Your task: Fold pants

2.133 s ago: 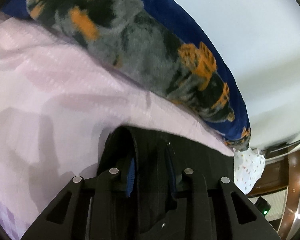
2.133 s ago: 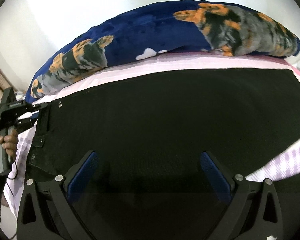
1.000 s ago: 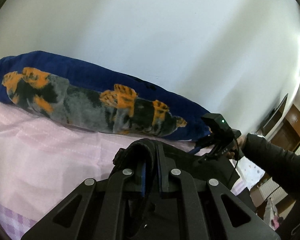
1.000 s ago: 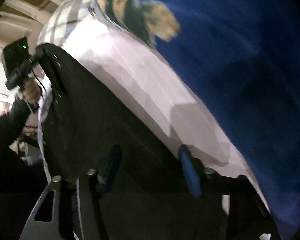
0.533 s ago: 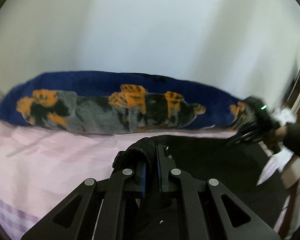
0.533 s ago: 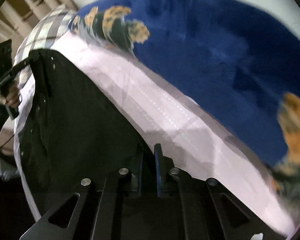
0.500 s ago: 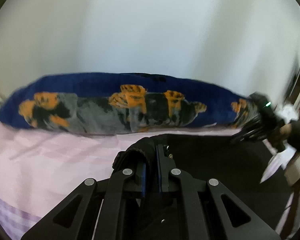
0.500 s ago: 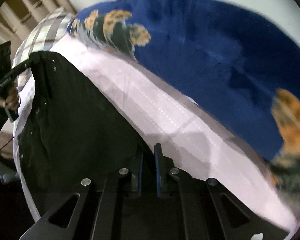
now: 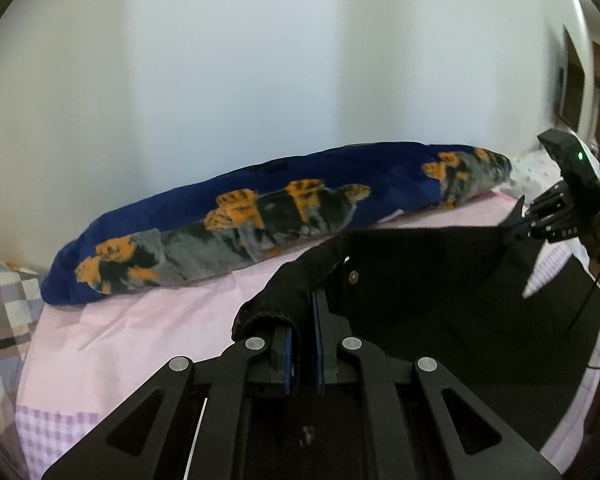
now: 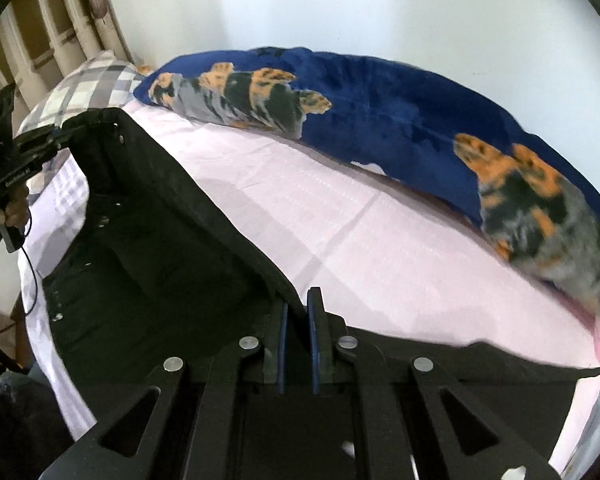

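Black pants point(image 9: 440, 280) hang stretched above a pink bedsheet point(image 9: 140, 328). My left gripper point(image 9: 302, 320) is shut on the waistband corner, next to a metal button point(image 9: 354, 276). My right gripper point(image 10: 297, 312) is shut on the far edge of the pants point(image 10: 148, 232). In the left wrist view the right gripper point(image 9: 520, 220) pinches the other end at the right. In the right wrist view the left gripper point(image 10: 60, 140) holds the waistband at the upper left. The fabric sags between them, lifted off the sheet point(image 10: 360, 240).
A long blue blanket roll with orange and grey print point(image 9: 280, 216) lies along the wall behind the sheet, also in the right wrist view point(image 10: 400, 112). A checked pillow point(image 10: 88, 88) sits at the bed's head. A wooden headboard point(image 10: 40, 32) stands behind it.
The right gripper closed on the pants edge about a second ago. Both grippers have lifted the pants and drawn them taut. The views have swung to level over the bed.
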A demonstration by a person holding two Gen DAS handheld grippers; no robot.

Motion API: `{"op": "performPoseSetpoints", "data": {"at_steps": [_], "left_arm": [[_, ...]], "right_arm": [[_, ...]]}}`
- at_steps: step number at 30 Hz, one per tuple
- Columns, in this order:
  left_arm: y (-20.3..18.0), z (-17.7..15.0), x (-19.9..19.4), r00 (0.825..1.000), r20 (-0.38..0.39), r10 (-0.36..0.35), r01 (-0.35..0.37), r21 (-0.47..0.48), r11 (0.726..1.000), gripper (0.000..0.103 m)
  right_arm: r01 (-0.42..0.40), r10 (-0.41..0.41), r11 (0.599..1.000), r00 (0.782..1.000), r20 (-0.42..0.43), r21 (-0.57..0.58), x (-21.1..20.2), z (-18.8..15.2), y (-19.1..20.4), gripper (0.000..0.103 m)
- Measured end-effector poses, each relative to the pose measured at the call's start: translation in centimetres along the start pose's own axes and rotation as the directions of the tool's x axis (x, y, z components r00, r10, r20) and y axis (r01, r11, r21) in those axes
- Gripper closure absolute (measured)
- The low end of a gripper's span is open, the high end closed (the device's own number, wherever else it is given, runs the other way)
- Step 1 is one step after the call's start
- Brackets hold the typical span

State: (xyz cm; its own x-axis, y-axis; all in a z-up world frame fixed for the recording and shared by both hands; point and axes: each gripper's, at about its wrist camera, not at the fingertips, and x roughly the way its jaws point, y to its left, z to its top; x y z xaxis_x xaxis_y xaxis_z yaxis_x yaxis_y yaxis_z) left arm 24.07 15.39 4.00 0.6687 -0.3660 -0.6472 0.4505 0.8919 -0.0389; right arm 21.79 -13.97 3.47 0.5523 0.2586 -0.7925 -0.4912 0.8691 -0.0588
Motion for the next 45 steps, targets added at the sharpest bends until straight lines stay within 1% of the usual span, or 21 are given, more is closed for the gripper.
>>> {"op": "performPoseSetpoints", "data": {"at_steps": [4, 7, 13, 16, 20, 24, 29, 30, 31, 32, 33, 34, 35, 36, 39, 41, 42, 43, 45], "left_arm": [[-0.9, -1.7, -2.8, 1.0, -0.011, -0.026, 0.027, 0.024, 0.999, 0.095], [-1.4, -3.8, -4.4, 0.998, -0.041, -0.044, 0.045, 0.028, 0.999, 0.095], [-2.4, -8.5, -6.6, 0.991, -0.099, -0.09, 0.089, -0.02, 0.996, 0.094], [-2.8, -10.6, -6.9, 0.986, -0.131, -0.1, 0.095, -0.042, 0.995, 0.094], [-2.7, -13.6, -6.5, 0.974, -0.195, -0.113, 0.095, -0.1, 0.99, 0.093], [-3.2, -15.8, -5.5, 0.961, -0.256, -0.109, 0.082, -0.116, 0.99, 0.092], [-3.2, -16.7, -5.4, 0.955, -0.283, -0.094, 0.05, -0.158, 0.986, 0.086], [-3.1, -16.6, -5.5, 0.953, -0.291, -0.085, 0.036, -0.17, 0.985, 0.079], [-2.8, -16.7, -5.7, 0.95, -0.303, -0.072, 0.015, -0.188, 0.982, 0.073], [-2.7, -16.7, -5.8, 0.948, -0.31, -0.07, 0.007, -0.201, 0.98, 0.07], [-2.5, -16.7, -6.1, 0.946, -0.315, -0.071, 0.001, -0.217, 0.976, 0.069], [-2.3, -16.8, -6.4, 0.945, -0.318, -0.073, -0.005, -0.237, 0.972, 0.066], [-2.0, -16.9, -6.8, 0.944, -0.321, -0.074, -0.013, -0.26, 0.966, 0.059], [-1.7, -17.1, -7.2, 0.942, -0.325, -0.078, -0.022, -0.292, 0.956, 0.056], [-1.1, -17.7, -8.5, 0.937, -0.325, -0.126, -0.022, -0.417, 0.908, 0.053], [-1.0, -18.3, -9.4, 0.933, -0.301, -0.196, 0.016, -0.509, 0.86, 0.052], [-1.1, -18.5, -9.6, 0.931, -0.281, -0.234, 0.043, -0.553, 0.832, 0.052], [-1.4, -18.7, -9.7, 0.924, -0.261, -0.281, 0.074, -0.597, 0.799, 0.052], [-1.9, -19.0, -9.4, 0.916, -0.226, -0.33, 0.109, -0.651, 0.751, 0.052]], "right_arm": [[-0.008, 0.007, 0.999, 1.0, 0.018, 0.046, -1.9, -3.2, 1.7, 0.097], [-0.004, 0.003, 0.997, 1.0, 0.018, 0.082, -2.5, -6.3, 3.1, 0.097], [-0.044, 0.045, 0.988, 0.999, 0.0, 0.151, -2.5, -11.6, 4.8, 0.097], [-0.04, 0.044, 0.987, 0.999, -0.023, 0.153, -1.7, -13.6, 5.9, 0.097], [-0.042, 0.052, 0.986, 0.997, -0.056, 0.16, -0.6, -15.2, 6.8, 0.097], [-0.013, 0.026, 0.989, 0.996, -0.083, 0.149, 0.5, -16.2, 7.6, 0.097], [0.028, -0.015, 0.986, 0.997, -0.076, 0.167, 1.1, -16.9, 8.3, 0.091], [0.037, -0.025, 0.984, 0.997, -0.072, 0.175, 1.1, -16.9, 8.3, 0.091], [0.037, -0.025, 0.982, 0.997, -0.067, 0.183, 1.0, -17.0, 8.3, 0.09], [0.037, -0.026, 0.98, 0.998, -0.059, 0.194, 0.9, -17.1, 8.4, 0.088], [0.039, -0.029, 0.978, 0.998, -0.056, 0.203, 0.8, -17.1, 8.4, 0.086], [0.036, -0.026, 0.976, 0.998, -0.05, 0.215, 0.6, -17.2, 8.4, 0.084], [0.036, -0.027, 0.975, 0.999, -0.046, 0.22, 0.4, -17.3, 8.4, 0.082], [0.039, -0.031, 0.972, 0.999, -0.038, 0.23, 0.1, -17.4, 8.4, 0.079], [0.028, -0.025, 0.964, 1.0, -0.013, 0.264, -0.7, -17.7, 8.3, 0.075], [0.014, -0.018, 0.957, 1.0, 0.01, 0.289, -1.3, -18.2, 8.2, 0.072], [0.013, -0.02, 0.954, 1.0, 0.019, 0.3, -1.6, -18.4, 8.1, 0.07], [0.008, -0.017, 0.95, 0.999, 0.028, 0.312, -1.9, -18.5, 8.1, 0.07], [-0.008, -0.008, 0.941, 0.999, 0.046, 0.339, -2.3, -18.9, 7.8, 0.068]]}}
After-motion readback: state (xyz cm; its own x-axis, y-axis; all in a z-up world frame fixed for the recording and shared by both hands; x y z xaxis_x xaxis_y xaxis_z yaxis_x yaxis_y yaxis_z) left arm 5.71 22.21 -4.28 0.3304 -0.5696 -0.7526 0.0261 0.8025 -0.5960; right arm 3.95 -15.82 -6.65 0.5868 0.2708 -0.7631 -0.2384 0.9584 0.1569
